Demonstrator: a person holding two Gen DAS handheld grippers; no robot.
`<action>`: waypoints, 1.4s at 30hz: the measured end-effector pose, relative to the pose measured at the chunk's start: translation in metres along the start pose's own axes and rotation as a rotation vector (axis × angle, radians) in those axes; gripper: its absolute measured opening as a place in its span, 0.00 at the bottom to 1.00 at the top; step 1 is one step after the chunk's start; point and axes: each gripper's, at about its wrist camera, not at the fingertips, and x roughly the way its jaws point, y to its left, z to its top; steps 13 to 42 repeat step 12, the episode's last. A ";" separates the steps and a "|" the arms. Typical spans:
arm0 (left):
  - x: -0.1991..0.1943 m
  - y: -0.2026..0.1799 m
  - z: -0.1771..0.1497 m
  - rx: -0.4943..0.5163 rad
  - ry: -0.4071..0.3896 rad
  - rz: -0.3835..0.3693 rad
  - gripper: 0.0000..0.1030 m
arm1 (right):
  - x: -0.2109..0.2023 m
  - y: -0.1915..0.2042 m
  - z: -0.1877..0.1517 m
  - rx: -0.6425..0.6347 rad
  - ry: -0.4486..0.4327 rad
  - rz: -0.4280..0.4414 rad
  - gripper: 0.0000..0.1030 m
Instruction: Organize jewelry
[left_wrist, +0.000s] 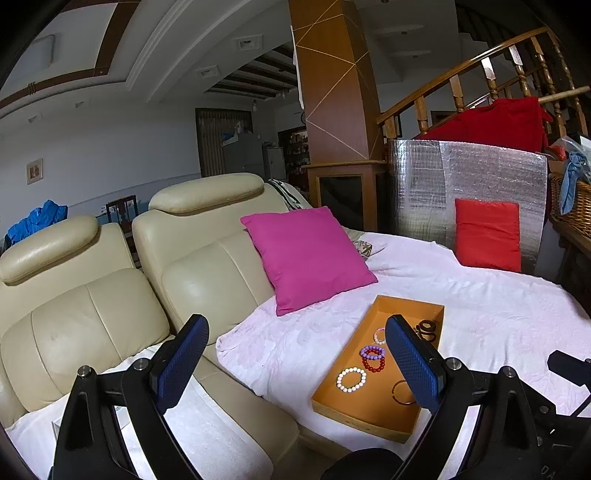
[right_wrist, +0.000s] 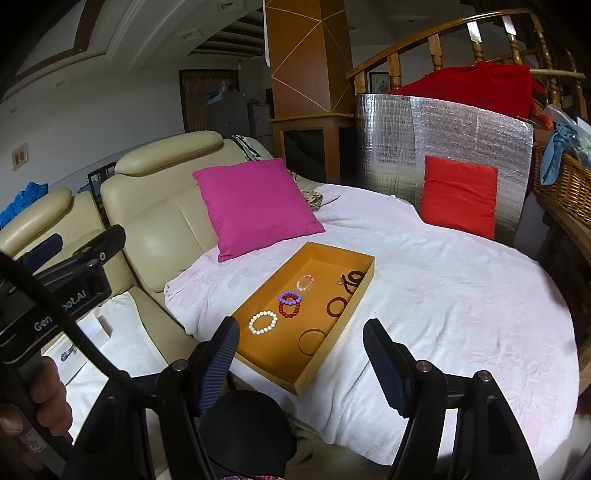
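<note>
An orange tray (right_wrist: 258, 362) (left_wrist: 354, 419) lies on the pink-white cloth. It holds several bracelets: a white bead one (right_wrist: 263, 322) (left_wrist: 351, 379), a red bead one (right_wrist: 289, 309) (left_wrist: 375, 363), a purple one (right_wrist: 290, 297) (left_wrist: 372, 351), a small pink one (right_wrist: 305, 282), thin brown bangles (right_wrist: 312, 341) (right_wrist: 335, 306) and dark rings (right_wrist: 351, 277). My left gripper (left_wrist: 295, 339) is open and empty, above the tray's left side. My right gripper (right_wrist: 301, 341) is open and empty, over the tray's near end.
A magenta pillow (right_wrist: 255, 206) leans on the cream sofa (right_wrist: 162, 206) behind the tray. A red pillow (right_wrist: 460, 195) stands against a silver foil panel (right_wrist: 461, 133). A wicker basket (right_wrist: 565, 184) sits at the right. A white box (right_wrist: 85, 339) lies on the sofa seat.
</note>
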 end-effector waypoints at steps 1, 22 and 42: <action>0.000 0.000 0.000 0.001 0.000 0.002 0.93 | 0.000 0.000 0.000 0.000 0.000 0.001 0.71; 0.017 -0.017 0.000 0.012 0.002 0.003 0.93 | 0.014 -0.012 0.002 0.019 -0.005 0.014 0.71; 0.017 -0.017 0.000 0.012 0.002 0.003 0.93 | 0.014 -0.012 0.002 0.019 -0.005 0.014 0.71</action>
